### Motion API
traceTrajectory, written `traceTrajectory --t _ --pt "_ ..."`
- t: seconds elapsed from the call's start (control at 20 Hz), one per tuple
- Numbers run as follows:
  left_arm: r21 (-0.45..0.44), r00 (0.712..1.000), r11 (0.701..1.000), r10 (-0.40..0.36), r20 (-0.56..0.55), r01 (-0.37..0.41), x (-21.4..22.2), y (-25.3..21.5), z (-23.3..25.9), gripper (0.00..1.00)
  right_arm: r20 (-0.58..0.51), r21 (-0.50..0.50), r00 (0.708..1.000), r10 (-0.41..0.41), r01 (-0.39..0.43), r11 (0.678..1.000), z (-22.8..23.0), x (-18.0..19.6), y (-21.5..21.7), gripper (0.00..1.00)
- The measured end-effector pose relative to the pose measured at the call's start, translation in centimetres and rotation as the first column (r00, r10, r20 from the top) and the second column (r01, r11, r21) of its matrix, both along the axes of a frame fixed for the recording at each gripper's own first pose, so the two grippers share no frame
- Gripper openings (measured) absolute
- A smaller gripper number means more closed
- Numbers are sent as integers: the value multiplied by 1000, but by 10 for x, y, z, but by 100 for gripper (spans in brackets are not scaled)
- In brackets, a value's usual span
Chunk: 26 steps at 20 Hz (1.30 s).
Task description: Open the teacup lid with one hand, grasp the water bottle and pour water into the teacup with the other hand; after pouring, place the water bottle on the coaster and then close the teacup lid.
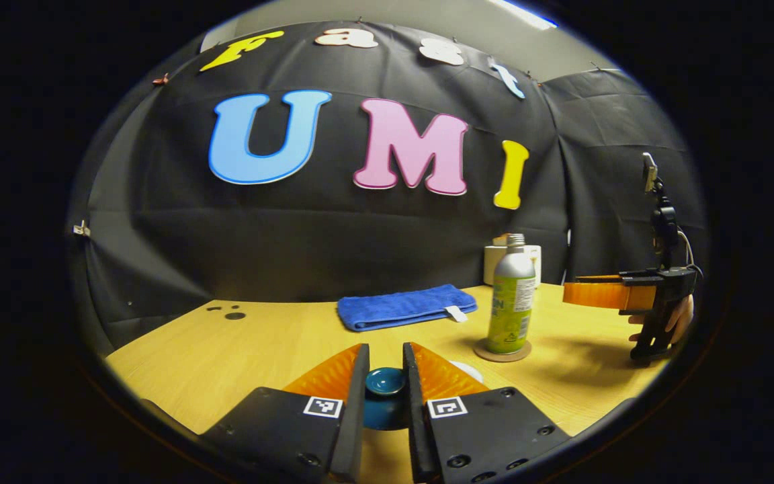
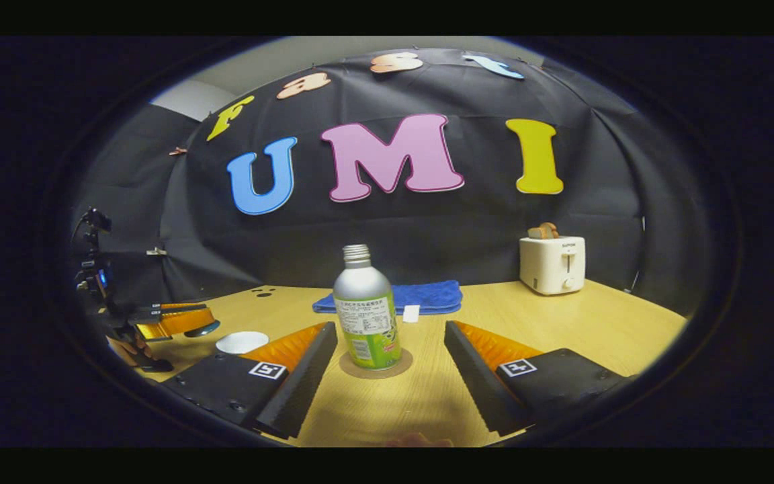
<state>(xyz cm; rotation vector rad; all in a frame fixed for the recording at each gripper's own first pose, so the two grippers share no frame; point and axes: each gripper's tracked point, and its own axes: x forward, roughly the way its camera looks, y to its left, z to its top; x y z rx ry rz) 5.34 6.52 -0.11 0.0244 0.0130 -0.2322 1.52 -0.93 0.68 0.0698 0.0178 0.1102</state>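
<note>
- Blue teacup lid [image 1: 385,380] is pinched by its knob in the left gripper [image 1: 385,366], lifted beside the white teacup [image 2: 242,342].
- Right gripper [image 2: 390,349] hangs spread, empty, short of the water bottle [image 2: 365,309], which is standing on its coaster [image 2: 376,366].

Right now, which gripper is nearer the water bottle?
Right. The right gripper is open, facing the water bottle on its coaster, not touching. The left gripper holds the teacup lid off to the side.
</note>
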Motion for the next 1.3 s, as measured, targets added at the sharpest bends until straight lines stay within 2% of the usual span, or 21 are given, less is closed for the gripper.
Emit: traceTrajectory --t 0.15,0.35,0.5,0.75,0.8,1.05,1.3 --pt "40 1000 999 -17 7 17 9 -13 -2 32 -3 -8 1000 1 -1 1000 -2 -1 1 99" --pt "22 999 999 -27 -27 27 19 -25 -8 32 -70 -14 997 21 -22 1000 -18 0 6 99" --pt "28 997 999 -35 -64 37 29 -35 -13 31 -55 -36 998 4 -5 999 -14 1 3 99" --pt "60 994 997 -39 -99 45 37 -49 -20 31 -25 -95 999 -30 28 995 -11 1 -1 98" --pt "57 994 998 -34 -104 40 38 -48 -20 35 -22 -106 999 -31 28 994 -12 1 -1 99" --pt "33 990 999 -26 -140 31 40 -47 -26 34 -34 -177 999 -8 2 984 -19 0 12 99" --pt "61 985 997 -29 -167 40 41 -50 -31 34 -47 -239 999 12 -23 971 -26 1 24 98"
